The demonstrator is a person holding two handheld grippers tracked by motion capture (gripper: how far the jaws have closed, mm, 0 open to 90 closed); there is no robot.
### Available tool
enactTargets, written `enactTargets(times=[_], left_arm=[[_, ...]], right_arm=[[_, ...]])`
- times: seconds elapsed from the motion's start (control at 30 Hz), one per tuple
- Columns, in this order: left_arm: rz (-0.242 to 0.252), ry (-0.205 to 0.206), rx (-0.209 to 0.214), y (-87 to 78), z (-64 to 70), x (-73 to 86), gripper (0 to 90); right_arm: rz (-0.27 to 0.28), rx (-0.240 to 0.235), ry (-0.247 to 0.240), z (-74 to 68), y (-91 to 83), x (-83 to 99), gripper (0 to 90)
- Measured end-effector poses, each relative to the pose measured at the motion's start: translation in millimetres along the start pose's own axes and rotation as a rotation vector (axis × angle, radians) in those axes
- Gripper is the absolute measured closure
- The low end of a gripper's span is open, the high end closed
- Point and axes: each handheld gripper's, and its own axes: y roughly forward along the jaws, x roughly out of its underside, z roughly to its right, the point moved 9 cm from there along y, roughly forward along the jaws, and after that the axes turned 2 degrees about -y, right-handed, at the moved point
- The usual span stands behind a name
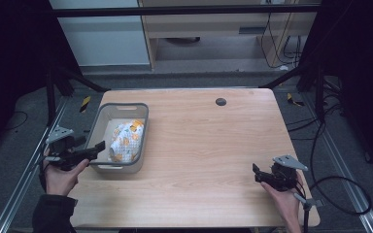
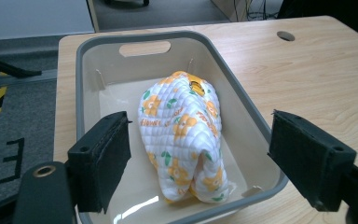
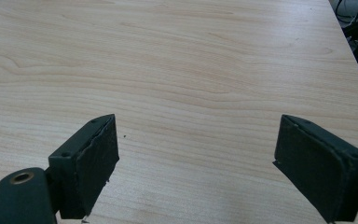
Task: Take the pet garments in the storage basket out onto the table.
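Both hand-held grippers wide open, empty | wooden table point(image 1: 199, 145) (pale, bare grain) | grey basket point(image 1: 103, 127) at left edge

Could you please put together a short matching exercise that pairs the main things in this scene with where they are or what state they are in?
Things:
1. patterned cloth
2. grey bin
3. left gripper
4. right gripper

Places or states:
A. open, over bare wood at the table's near right
B. bundled inside the bin
C. open, at the bin's near end
D. on the table's left side

Pairs: 1-B, 2-D, 3-C, 4-A
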Motion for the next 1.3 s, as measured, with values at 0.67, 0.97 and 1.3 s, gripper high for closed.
enactTargets(times=[0.67,0.97,1.3], left_arm=[[-0.152,0.075,-0.019,39.8,-0.9,-15.5,19.3],[-0.205,0.088,-0.025,49.5,-5.5,-15.9,19.1],[-0.27,0.114,-0.045,61.8,-1.3,-19.9,18.9]], right_arm=[[-0.015,-0.006,-0.007,0.5,2.4,1.4,13.5],[-0.031,-0.005,-0.015,-1.9,3.3,3.4,13.3],[-0.041,-0.015,-0.019,-2.8,5.5,4.5,13.1]])
